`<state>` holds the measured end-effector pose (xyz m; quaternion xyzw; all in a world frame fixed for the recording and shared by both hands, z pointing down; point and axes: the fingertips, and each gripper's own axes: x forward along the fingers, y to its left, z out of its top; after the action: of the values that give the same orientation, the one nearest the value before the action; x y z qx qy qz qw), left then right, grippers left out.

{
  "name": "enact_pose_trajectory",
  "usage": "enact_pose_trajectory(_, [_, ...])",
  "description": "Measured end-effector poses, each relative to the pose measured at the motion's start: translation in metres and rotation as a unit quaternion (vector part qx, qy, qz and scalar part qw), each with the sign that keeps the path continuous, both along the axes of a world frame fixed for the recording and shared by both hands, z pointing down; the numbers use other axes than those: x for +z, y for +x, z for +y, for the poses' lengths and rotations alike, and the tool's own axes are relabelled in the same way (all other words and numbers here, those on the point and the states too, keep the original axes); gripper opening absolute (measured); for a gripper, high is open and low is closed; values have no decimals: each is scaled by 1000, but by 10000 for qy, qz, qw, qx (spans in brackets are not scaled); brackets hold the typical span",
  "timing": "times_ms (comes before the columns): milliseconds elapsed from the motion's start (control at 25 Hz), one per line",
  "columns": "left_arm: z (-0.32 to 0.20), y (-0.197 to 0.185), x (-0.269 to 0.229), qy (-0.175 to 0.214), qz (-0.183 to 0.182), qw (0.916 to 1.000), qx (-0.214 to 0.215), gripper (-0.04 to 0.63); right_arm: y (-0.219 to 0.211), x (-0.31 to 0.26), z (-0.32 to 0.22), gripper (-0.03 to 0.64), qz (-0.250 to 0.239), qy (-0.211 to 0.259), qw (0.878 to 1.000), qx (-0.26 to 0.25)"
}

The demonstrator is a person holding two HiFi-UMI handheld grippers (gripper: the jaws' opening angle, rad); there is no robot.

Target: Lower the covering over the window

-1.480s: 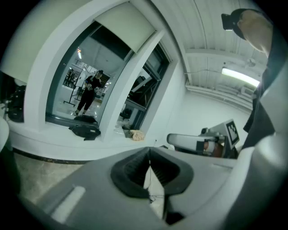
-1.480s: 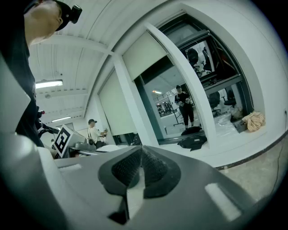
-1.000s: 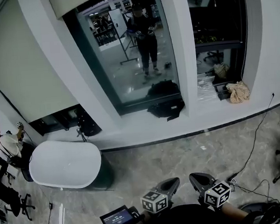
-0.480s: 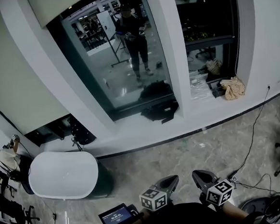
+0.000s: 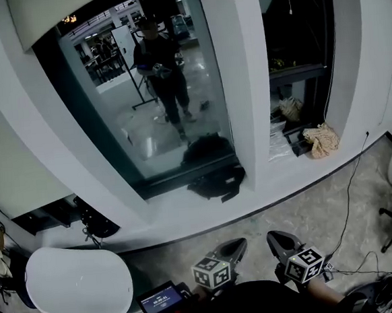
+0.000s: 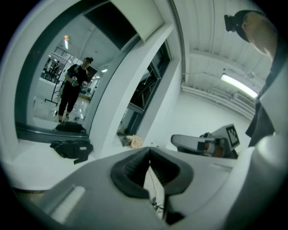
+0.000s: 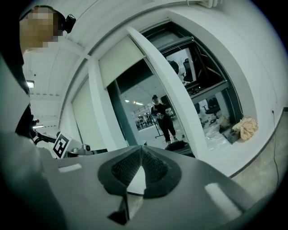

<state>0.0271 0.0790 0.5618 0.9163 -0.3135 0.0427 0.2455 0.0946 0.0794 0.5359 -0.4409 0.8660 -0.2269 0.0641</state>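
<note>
Covering (image 5: 43, 16) raised above reflective window (image 5: 124, 141); marbled grey floor (image 5: 255, 223).

White frames, dark surround, grey veined floor

The cream fabric roller blind (image 5: 40, 16) is plain, far left of the white window frame (image 5: 234, 82). On the far side lie a black soft bag (image 5: 215, 181) and a beige crumpled cloth (image 5: 321, 139). Near, over the grey veined stone floor (image 5: 255, 215), the grey left gripper (image 5: 238, 243) and right gripper (image 5: 273, 237) bear black-and-white square markers.
</note>
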Motion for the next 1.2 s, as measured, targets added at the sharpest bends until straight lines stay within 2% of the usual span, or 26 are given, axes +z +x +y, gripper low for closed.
enact_pose_trajectory(120, [-45, -26, -13, 141, 129, 9998, 109, 5, -21, -11, -55, 8, 241, 277, 9991, 213])
enact_pose_trajectory(240, [-79, -52, -13, 79, 226, 9997, 80, 3, -42, -23, -104, 8, 64, 326, 9984, 457])
enact_pose_trajectory(320, [-93, -64, -9, 9, 259, 9997, 43, 5, -52, -33, -130, 9, 153, 451, 9975, 521])
enact_pose_trajectory(440, [-114, -80, -3, -95, 284, 9995, -34, 5, -60, -53, -173, 24, 386, 776, 9942, 641])
enact_pose_trajectory(600, [-145, -94, 2, -163, 316, 9991, -218, 5, -53, -93, -242, 29, 299, 1204, 9858, 1134])
enact_pose_trajectory(720, [-167, -97, 6, -190, 317, 9986, -391, 5, -48, -131, -292, 37, 330, 1669, 9744, 1469])
enact_pose_trajectory(800, [-184, -103, 5, -122, 241, 9983, -510, 5, -48, -160, -324, 47, 472, 2048, 9627, 1703])
enact_pose_trajectory(880, [-204, -108, 0, 9, 164, 9974, -699, 3, -43, -192, -360, 48, 710, 2467, 9444, 2055])
enact_pose_trajectory(1000, [-237, -119, -15, 203, 145, 9928, -1172, 5, -33, -236, -413, 92, 899, 2945, 9166, 2550])
enact_pose_trajectory(1080, [-257, -124, -22, 304, 187, 9883, -1486, 5, -28, -258, -445, 100, 732, 3083, 9099, 2677])
enact_pose_trajectory(1200, [-280, -122, -28, 379, 242, 9818, -1844, 5, -23, -281, -488, 99, 414, 3137, 9073, 2768])
